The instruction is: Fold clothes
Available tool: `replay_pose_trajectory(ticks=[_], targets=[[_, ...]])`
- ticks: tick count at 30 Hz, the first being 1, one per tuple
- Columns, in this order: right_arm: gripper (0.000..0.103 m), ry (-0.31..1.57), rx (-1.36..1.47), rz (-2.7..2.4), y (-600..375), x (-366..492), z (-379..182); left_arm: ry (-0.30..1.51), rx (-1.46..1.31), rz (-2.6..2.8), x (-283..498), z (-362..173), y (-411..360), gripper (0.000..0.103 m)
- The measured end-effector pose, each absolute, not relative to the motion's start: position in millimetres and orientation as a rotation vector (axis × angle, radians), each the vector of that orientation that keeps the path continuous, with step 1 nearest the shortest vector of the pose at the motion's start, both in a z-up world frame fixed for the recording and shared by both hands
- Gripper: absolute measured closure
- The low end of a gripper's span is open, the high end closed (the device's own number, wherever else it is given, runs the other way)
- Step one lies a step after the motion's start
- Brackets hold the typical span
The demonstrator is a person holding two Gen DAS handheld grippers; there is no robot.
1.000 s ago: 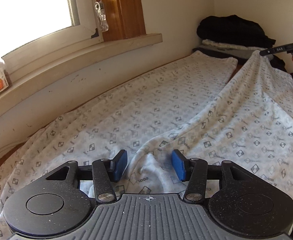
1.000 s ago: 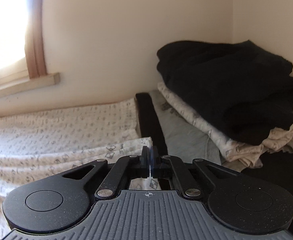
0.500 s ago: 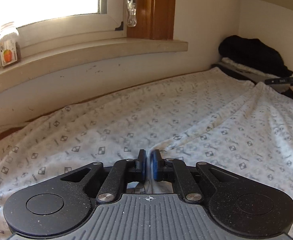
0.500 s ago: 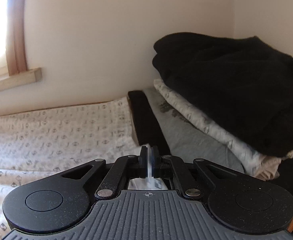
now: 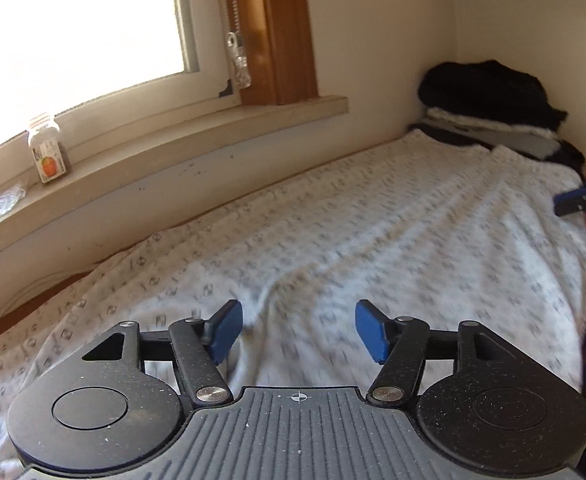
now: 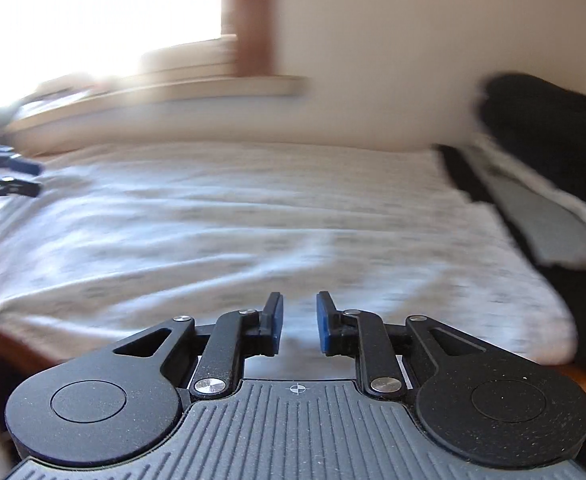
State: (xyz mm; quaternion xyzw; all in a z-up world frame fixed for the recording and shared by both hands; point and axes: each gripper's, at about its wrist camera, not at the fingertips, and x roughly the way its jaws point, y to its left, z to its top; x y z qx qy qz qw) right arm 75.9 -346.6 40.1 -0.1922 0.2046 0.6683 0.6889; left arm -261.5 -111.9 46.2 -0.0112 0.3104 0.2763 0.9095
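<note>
White patterned garment (image 5: 373,232) lies spread flat over the wooden surface, covering most of both views; low creases run along its length. Left wrist view: it reaches from 6 o'clock up to about 2 o'clock. Right wrist view: heavily motion-blurred, cloth (image 6: 253,216) spans 9 to 3 o'clock, its near edge dropping off just ahead of the fingers

Stack of folded clothes (image 5: 489,96), black item on top, pale and grey layers under it, sits in the wall corner at 1–2 o'clock of the left view, just past the far end of the garment. Same stack at 2–3 o'clock in the right view (image 6: 553,152)

Window sill (image 5: 197,136) along the wall at 10–12 o'clock; small jar (image 5: 49,152) with an orange label stands on it at 9–10 o'clock

Left gripper (image 5: 299,330): jaws wide and opening, blue pads well apart. Cloth lies beneath and between them, pads not pressing on it. Also seen in the right view at 9 o'clock (image 6: 9,178), over the garment's far end

Right gripper (image 6: 299,322): jaws narrow but parted, opening. Garment shows through the gap below; nothing pinched. Its tip shows at 3 o'clock of the left view (image 5: 585,200), beside the cloth's edge
</note>
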Motion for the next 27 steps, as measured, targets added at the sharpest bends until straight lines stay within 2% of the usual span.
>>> replay_pose_trajectory(ticks=[1, 5, 6, 8, 10, 11, 19, 27], targets=[[0.076, 0.448, -0.438, 1.526, -346, 63, 41, 0.645, -0.011, 0.571, -268, 46, -121, 0.035], [0.076, 0.406, -0.501, 1.645, -342, 15, 46, 0.67, -0.039, 0.607, -290, 39, -130, 0.036], [0.076, 0.396, -0.523, 1.672, -341, 4, 46, 0.671, -0.059, 0.605, -294, 37, -130, 0.04], [0.076, 0.382, -0.568, 1.722, -342, -17, 47, 0.669, -0.076, 0.597, -297, 34, -127, 0.058], [0.076, 0.374, -0.611, 1.751, -345, -32, 49, 0.667, -0.076, 0.582, -298, 32, -123, 0.09], [0.076, 0.37, -0.633, 1.765, -345, -38, 50, 0.666, -0.076, 0.573, -298, 30, -121, 0.1], [0.077, 0.314, -0.779, 1.851, -352, -68, 48, 0.523, -0.195, 0.543, -320, 50, -92, 0.101], [0.077, 0.248, -0.852, 1.937, -343, -96, 49, 0.557, -0.303, 0.49, -318, 24, -60, 0.1]])
